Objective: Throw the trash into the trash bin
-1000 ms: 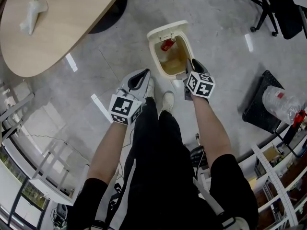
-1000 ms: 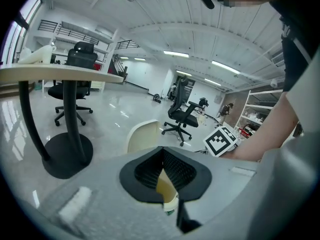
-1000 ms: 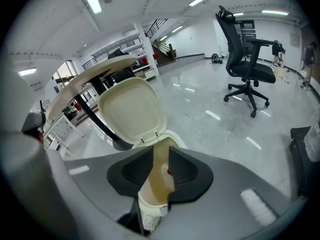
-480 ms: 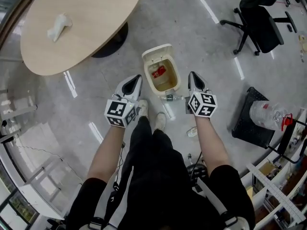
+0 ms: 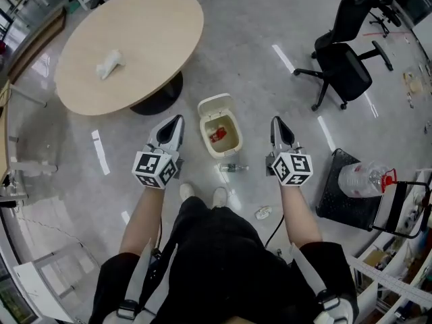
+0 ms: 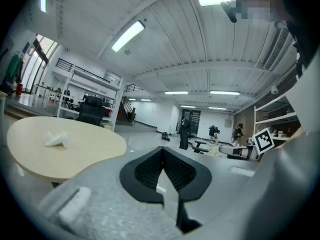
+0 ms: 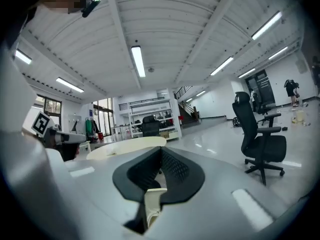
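Grey floor (image 5: 74, 174) lies under the person's shoes (image 5: 219, 196), with a bottle (image 5: 233, 168) just past them. Left gripper (image 5: 178, 118) and right gripper (image 5: 275, 119) are both pressed together and hold nothing. Between them, down on the floor, stands the trash bin (image 5: 214, 104), lid up, with red trash (image 5: 217, 135) inside. Farther off, a white tissue (image 5: 109, 65) sits on the round bench (image 5: 148, 39)

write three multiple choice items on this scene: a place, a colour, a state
1. What colour is the item in the trash bin? A blue; B red; C green.
2. Where does the white tissue lie? A in the trash bin; B on the round table; C in the right gripper.
3. How is the right gripper? A open; B shut on the tissue; C shut, empty.
Answers: B, red shows inside; B, it rests on the tabletop; C, jaws meet, nothing between.
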`<state>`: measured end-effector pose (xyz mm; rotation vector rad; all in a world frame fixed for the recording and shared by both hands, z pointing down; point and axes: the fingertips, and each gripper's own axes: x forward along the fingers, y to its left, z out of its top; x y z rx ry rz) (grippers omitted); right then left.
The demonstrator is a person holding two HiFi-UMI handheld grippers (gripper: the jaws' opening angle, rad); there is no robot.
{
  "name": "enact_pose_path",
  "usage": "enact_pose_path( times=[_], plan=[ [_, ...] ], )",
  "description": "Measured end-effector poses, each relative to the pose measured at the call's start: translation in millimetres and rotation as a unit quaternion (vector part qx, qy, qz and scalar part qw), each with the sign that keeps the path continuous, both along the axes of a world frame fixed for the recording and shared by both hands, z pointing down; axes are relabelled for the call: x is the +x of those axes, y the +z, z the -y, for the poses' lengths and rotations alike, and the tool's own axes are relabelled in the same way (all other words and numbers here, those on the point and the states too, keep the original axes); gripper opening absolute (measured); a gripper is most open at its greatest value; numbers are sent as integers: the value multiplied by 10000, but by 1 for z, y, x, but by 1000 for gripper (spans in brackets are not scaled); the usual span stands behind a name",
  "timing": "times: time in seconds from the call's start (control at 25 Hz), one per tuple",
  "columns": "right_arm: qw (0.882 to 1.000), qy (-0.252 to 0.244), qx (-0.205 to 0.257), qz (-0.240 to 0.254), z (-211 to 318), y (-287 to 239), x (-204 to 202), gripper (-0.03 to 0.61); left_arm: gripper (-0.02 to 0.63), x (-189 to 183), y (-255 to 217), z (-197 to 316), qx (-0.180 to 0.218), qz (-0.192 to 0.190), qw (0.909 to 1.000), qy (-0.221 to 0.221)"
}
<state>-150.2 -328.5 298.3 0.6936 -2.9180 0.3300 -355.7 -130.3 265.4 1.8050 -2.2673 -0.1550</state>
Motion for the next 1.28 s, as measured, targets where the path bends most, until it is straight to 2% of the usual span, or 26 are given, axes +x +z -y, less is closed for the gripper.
enact_pose_path(
  times=[0.16,0.36,0.6,0.72,0.84,1.0,1.12,1.28],
  plan=[
    [9989,-157,308,313,-26,-47,12,5,2,11,-42,-12,367,42,9993,45],
    [9967,-82,536,602,-65,-78,15,5,2,15,-70,-37,692,154,9971,279],
    [9951,188,643,722,-137,-107,9,5,2,4,-93,-97,903,56,9951,411],
    [9939,316,653,833,-182,-119,11,5,2,7,-99,-124,920,153,9931,711],
    [9926,480,710,858,-216,-124,27,5,2,10,-104,-152,996,255,9899,981],
    [9915,762,749,738,-245,-124,53,5,3,12,-107,-181,996,411,9877,1130],
    [9903,947,778,661,-256,-122,76,5,3,17,-109,-192,917,672,9863,1198],
    [9874,1196,786,671,-257,-116,108,5,3,29,-108,-193,982,738,9847,1238]
  ],
)
